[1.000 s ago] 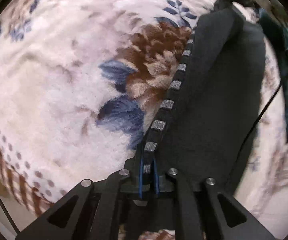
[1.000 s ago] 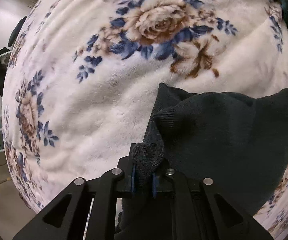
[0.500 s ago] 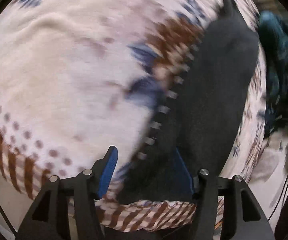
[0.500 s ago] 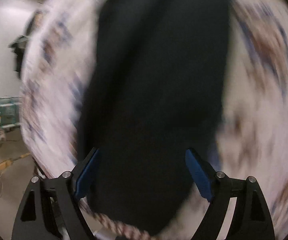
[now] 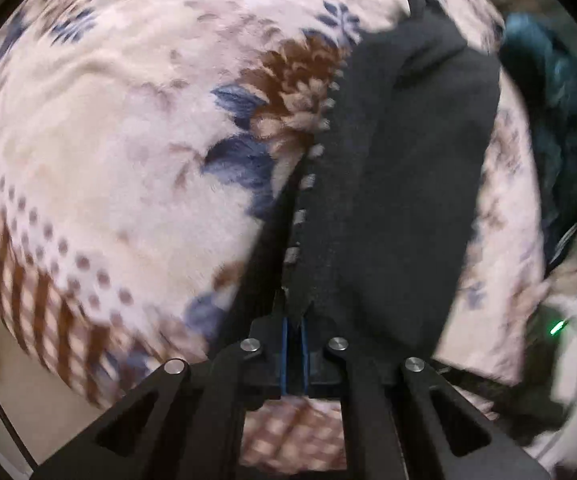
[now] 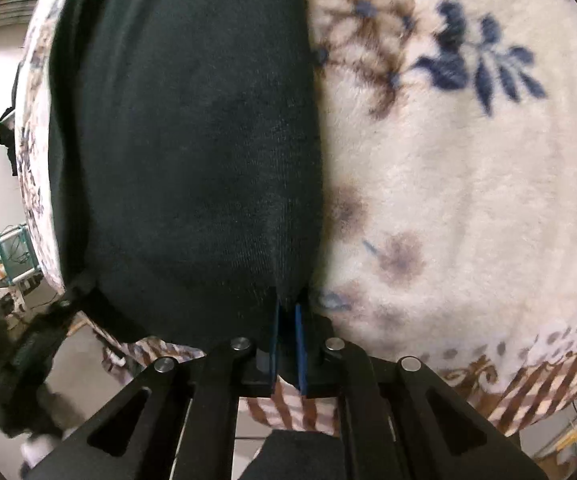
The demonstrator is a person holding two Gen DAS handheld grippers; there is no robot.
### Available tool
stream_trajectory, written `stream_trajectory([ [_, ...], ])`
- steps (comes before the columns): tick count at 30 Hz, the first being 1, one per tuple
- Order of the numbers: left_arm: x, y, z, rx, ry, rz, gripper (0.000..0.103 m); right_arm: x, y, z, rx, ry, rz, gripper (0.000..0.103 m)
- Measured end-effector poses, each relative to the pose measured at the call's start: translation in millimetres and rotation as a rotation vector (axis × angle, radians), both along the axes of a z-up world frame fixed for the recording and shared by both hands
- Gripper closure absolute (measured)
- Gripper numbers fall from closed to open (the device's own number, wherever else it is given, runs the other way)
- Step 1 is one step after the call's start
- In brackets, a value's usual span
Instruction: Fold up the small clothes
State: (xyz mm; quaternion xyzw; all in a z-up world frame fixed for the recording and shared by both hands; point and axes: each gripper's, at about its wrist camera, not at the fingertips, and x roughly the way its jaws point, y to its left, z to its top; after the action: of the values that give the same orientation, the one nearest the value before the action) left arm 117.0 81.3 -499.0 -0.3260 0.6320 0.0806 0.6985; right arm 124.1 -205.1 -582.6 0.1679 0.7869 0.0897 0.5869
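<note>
A dark knitted garment (image 5: 400,184) lies lengthwise on a floral fleece blanket (image 5: 108,152). A row of grey dashes runs along its left edge. My left gripper (image 5: 295,322) is shut on the near end of that trimmed edge, and the cloth rises into its blue pads. In the right wrist view the same garment (image 6: 192,152) fills the left half. My right gripper (image 6: 287,312) is shut on its near right corner, just above the blanket's striped border (image 6: 288,412).
A teal fuzzy cloth (image 5: 560,112) is heaped past the garment's right side. A small green light (image 5: 558,326) glows on a device at the lower right. Beyond the blanket's left edge are bare floor and a teal crate (image 6: 10,254). A dark bundle (image 6: 16,360) hangs at lower left.
Both grippers opened wide, let the garment go, then shut on its near edge. The right gripper swept a long way across the blanket; the left rose a little.
</note>
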Motion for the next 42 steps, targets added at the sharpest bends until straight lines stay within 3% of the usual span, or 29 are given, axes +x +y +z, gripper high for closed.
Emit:
stream_trajectory([
  [4, -14, 15, 10, -0.174, -0.028, 0.126, 0.100, -13, -9, 33, -0.014, -0.088, 0.019, 0.096],
  [6, -18, 22, 1, -0.206, -0.015, 0.170, 0.100, -9, -19, 49, -0.001, -0.114, 0.013, 0.096],
  [11, -11, 18, -50, -0.061, 0.106, 0.080, 0.100, -7, -28, 55, -0.019, -0.121, 0.037, 0.097],
  [13, -6, 19, -64, -0.068, 0.125, 0.039, 0.099, -5, -21, 42, -0.024, -0.097, 0.044, 0.097],
  [17, 6, 18, -44, -0.049, 0.131, -0.040, 0.093, -6, 0, 7, -0.052, -0.043, 0.106, 0.096],
  [18, 10, 18, -33, -0.027, 0.126, -0.052, 0.088, -5, -1, 4, -0.045, -0.012, 0.101, 0.093],
  [20, 19, 17, -9, -0.007, 0.078, -0.068, 0.060, -3, -10, 2, -0.001, 0.039, 0.040, 0.093],
  [21, 27, 17, 1, -0.002, 0.048, -0.070, 0.052, -1, -15, 3, 0.017, 0.052, 0.019, 0.089],
  [22, 36, 17, 8, 0.006, 0.015, -0.072, 0.044, 2, -18, 5, 0.015, 0.056, 0.009, 0.084],
  [23, 45, 18, 14, 0.011, -0.015, -0.078, 0.043, 6, -23, 10, 0.003, 0.044, 0.001, 0.071],
  [24, 60, 18, 18, 0.010, -0.042, -0.089, 0.043, 10, -29, 16, -0.009, 0.022, -0.009, 0.060],
  [26, 90, 16, 14, 0.013, -0.079, -0.112, 0.043, 21, -35, 27, -0.022, -0.022, -0.036, 0.055],
  [31, 202, 16, -5, 0.018, -0.176, -0.147, 0.043, 59, -36, 35, -0.025, -0.072, -0.119, 0.055],
  [33, 246, 19, -4, -0.021, -0.207, -0.167, 0.043, 78, -32, 37, -0.025, -0.103, -0.146, 0.055],
  [35, 281, 23, 0, -0.009, -0.232, -0.204, 0.043, 96, -26, 37, -0.039, -0.133, -0.174, 0.055],
  [40, 384, 20, -15, 0.005, -0.225, -0.304, 0.043, 165, -28, 39, -0.038, -0.232, -0.294, 0.055],
  [41, 399, 20, -20, 0.009, -0.215, -0.320, 0.043, 184, -31, 40, -0.025, -0.259, -0.328, 0.052],
  [42, 407, 19, -21, 0.021, -0.211, -0.328, 0.044, 194, -33, 39, -0.015, -0.276, -0.347, 0.040],
])
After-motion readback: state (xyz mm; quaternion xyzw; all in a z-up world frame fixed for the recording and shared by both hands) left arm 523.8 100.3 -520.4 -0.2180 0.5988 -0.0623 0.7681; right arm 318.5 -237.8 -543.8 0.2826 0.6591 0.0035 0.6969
